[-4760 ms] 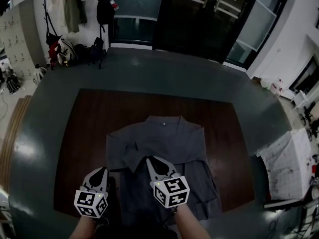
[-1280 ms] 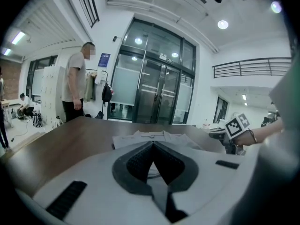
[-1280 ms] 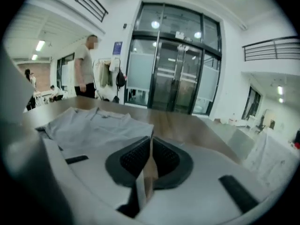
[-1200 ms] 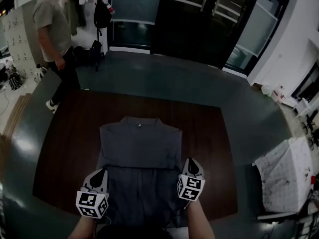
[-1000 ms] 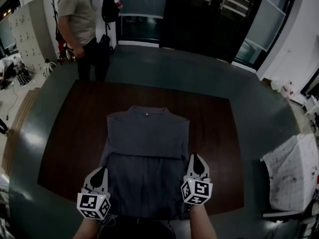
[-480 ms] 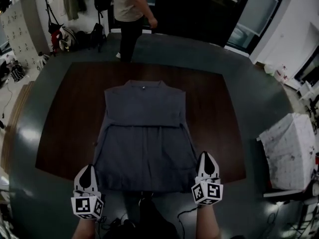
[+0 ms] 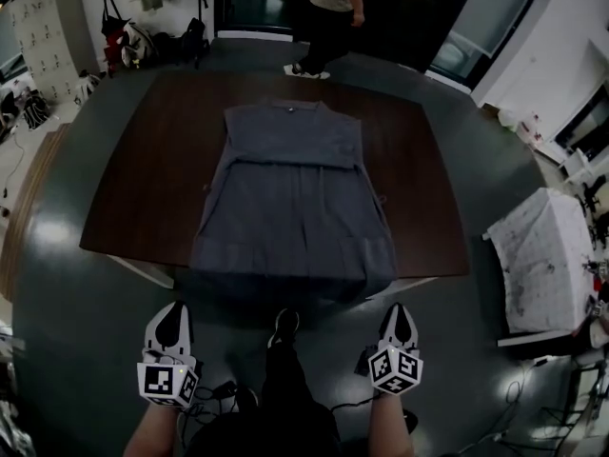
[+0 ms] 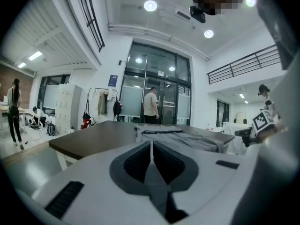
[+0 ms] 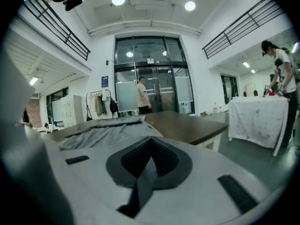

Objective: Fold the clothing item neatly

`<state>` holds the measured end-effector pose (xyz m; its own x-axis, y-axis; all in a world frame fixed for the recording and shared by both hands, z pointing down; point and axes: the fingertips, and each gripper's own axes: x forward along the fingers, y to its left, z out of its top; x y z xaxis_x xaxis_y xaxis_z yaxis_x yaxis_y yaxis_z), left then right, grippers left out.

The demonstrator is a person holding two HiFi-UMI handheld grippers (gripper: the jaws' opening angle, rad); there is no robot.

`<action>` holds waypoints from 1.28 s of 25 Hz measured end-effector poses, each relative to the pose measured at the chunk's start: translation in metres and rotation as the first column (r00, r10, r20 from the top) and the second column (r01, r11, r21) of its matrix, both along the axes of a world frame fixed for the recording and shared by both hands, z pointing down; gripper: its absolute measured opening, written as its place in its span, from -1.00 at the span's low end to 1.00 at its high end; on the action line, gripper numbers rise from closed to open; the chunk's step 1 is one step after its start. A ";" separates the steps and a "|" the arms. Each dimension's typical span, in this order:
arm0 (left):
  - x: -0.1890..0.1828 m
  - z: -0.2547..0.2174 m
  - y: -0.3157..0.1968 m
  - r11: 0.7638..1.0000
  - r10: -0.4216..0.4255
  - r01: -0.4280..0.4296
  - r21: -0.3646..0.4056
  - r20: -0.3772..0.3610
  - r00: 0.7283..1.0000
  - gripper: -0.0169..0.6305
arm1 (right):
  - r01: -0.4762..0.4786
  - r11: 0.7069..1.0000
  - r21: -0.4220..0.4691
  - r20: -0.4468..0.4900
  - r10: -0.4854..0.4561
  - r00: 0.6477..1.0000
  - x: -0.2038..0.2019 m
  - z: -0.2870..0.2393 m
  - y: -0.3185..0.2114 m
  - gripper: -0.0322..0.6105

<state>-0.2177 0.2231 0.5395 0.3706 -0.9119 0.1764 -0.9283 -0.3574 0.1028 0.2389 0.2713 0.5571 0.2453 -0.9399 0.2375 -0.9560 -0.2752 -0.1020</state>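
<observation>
A grey shirt (image 7: 290,208) lies flat on the dark brown table (image 7: 143,179), sleeves folded in, collar at the far end. Its hem reaches the near table edge and droops slightly over it. Both grippers hang over the floor, short of the table. My left gripper (image 7: 173,312) is near the hem's left corner, shut and empty. My right gripper (image 7: 398,312) is shut and empty near the right corner. In the left gripper view the shut gripper (image 8: 151,146) points at the shirt (image 8: 187,137). The right gripper view shows that gripper (image 9: 151,144) shut, the shirt (image 9: 108,132) ahead to the left.
A person (image 7: 328,12) walks past the table's far edge. A white-covered table (image 7: 547,255) stands at the right, with a person (image 9: 281,74) working at it. Bags and hanging clothes (image 7: 143,17) are at the back left. My own shoe (image 7: 284,327) and cables lie on the floor between the grippers.
Both grippers drew back from the shirt's near corners and now hang off the table over the floor. The shirt lies stretched out to the near edge. The far person walked from left to right.
</observation>
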 end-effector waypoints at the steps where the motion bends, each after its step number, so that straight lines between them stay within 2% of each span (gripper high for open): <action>1: 0.001 0.007 0.008 1.000 0.014 -0.014 -0.009 -0.001 1.000 -0.92 | 0.006 1.000 -0.026 -0.004 -0.006 1.000 -0.004 0.012 0.011 -0.93; 3: 0.008 0.028 0.021 0.998 0.058 -0.058 -0.034 0.001 0.998 -0.91 | 0.033 0.995 -0.090 -0.021 -0.035 0.999 -0.010 0.041 0.028 -0.91; 7: 0.026 0.080 0.022 0.989 0.126 -0.125 -0.081 0.008 0.992 -0.43 | 0.122 0.970 -0.210 -0.013 -0.127 0.992 -0.009 0.107 0.035 -0.62; 9: 0.027 0.116 0.005 0.989 0.114 -0.112 -0.095 0.009 0.993 -0.29 | 0.131 0.969 -0.210 0.036 -0.127 0.991 -0.001 0.141 0.026 -0.53; 13: 0.025 0.193 -0.032 0.991 0.086 -0.089 -0.104 -0.026 0.996 -0.21 | 0.138 0.971 -0.193 0.095 -0.121 0.988 0.023 0.212 0.004 -0.40; 16: 0.025 0.252 -0.050 0.988 0.106 -0.113 -0.108 -0.067 0.992 -0.08 | 0.211 0.952 -0.221 0.111 -0.191 0.975 0.028 0.272 -0.013 -0.23; 18: 0.028 0.293 -0.062 0.985 0.121 -0.131 -0.111 -0.091 0.988 0.06 | 0.256 0.936 -0.241 0.106 -0.237 0.966 0.031 0.311 -0.027 0.01; 20: 0.033 0.331 -0.073 0.983 0.131 -0.141 -0.118 -0.086 0.988 0.11 | 0.276 0.924 -0.265 0.082 -0.264 0.961 0.039 0.349 -0.039 0.06; 23: 0.040 0.380 -0.084 0.979 0.141 -0.153 -0.131 -0.096 0.985 0.23 | 0.275 0.921 -0.275 0.073 -0.265 0.961 0.057 0.391 -0.051 0.16; 27: 0.058 0.413 -0.100 0.967 0.216 -0.231 -0.108 -0.130 0.968 0.31 | 0.337 0.911 -0.237 0.076 -0.329 0.941 0.058 0.409 -0.073 0.16; 32: 0.096 0.399 -0.113 0.933 0.350 -0.357 -0.042 -0.114 0.930 0.31 | 0.368 0.912 -0.181 0.020 -0.370 0.929 0.049 0.399 -0.104 0.12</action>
